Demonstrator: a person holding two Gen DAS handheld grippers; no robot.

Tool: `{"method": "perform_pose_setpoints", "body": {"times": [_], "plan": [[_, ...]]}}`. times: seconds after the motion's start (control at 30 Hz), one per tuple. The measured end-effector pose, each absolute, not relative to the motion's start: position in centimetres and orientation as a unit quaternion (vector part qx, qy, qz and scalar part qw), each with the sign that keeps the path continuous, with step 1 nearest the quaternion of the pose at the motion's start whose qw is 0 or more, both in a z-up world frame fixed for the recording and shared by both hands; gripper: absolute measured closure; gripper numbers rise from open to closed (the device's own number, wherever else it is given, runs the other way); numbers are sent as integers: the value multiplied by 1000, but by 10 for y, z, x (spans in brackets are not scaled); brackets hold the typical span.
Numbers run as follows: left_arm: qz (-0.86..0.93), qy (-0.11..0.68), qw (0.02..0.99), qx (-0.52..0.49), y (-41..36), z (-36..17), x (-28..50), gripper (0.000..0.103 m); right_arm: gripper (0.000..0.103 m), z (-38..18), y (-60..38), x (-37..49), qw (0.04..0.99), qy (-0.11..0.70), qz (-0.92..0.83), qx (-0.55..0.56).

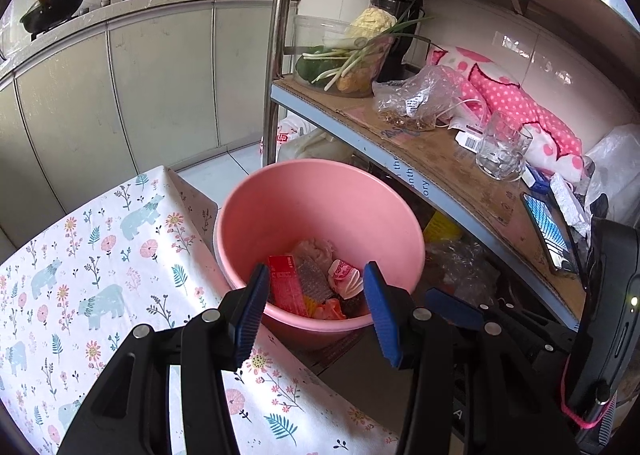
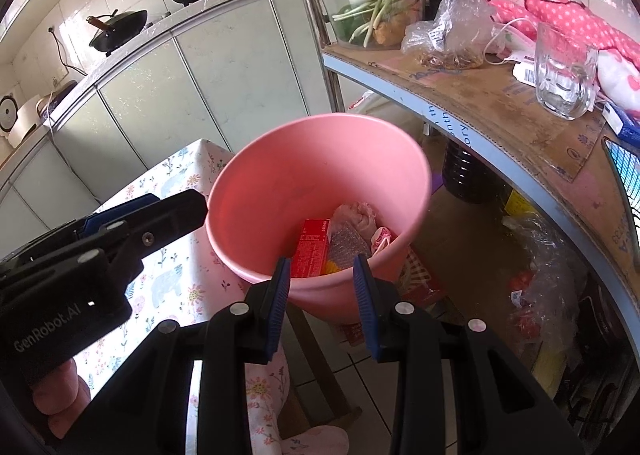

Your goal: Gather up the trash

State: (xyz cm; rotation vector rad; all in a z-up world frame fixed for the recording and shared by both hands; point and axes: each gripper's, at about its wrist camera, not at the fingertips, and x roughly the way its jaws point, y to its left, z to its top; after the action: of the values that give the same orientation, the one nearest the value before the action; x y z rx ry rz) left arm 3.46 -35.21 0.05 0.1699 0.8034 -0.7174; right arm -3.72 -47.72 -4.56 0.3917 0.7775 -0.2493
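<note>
I see the pink bin (image 1: 320, 215) beside the table (image 1: 100, 255), below the shelf (image 2: 500, 107). Trash lies inside: a red box (image 1: 286, 287) and wrappers (image 1: 344, 275). My left gripper (image 1: 316, 311) has its jaws wide apart, empty; my right gripper (image 2: 322, 303) jaws stand apart too, holding nothing.

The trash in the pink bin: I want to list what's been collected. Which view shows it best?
The left wrist view: it looks down into the pink bin, showing the red packet, crumpled wrappers and scraps. In the right wrist view the bin's near rim and the right gripper hide the lower part of the pile.
</note>
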Motion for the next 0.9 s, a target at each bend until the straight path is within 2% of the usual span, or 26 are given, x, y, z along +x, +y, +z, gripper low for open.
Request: {"method": "perform_pose_setpoints", "body": {"times": [0.9], "plan": [[-334,369,864,76,-323,10,9,55,69,-27,-449,-54,913,356,-120,159]]}}
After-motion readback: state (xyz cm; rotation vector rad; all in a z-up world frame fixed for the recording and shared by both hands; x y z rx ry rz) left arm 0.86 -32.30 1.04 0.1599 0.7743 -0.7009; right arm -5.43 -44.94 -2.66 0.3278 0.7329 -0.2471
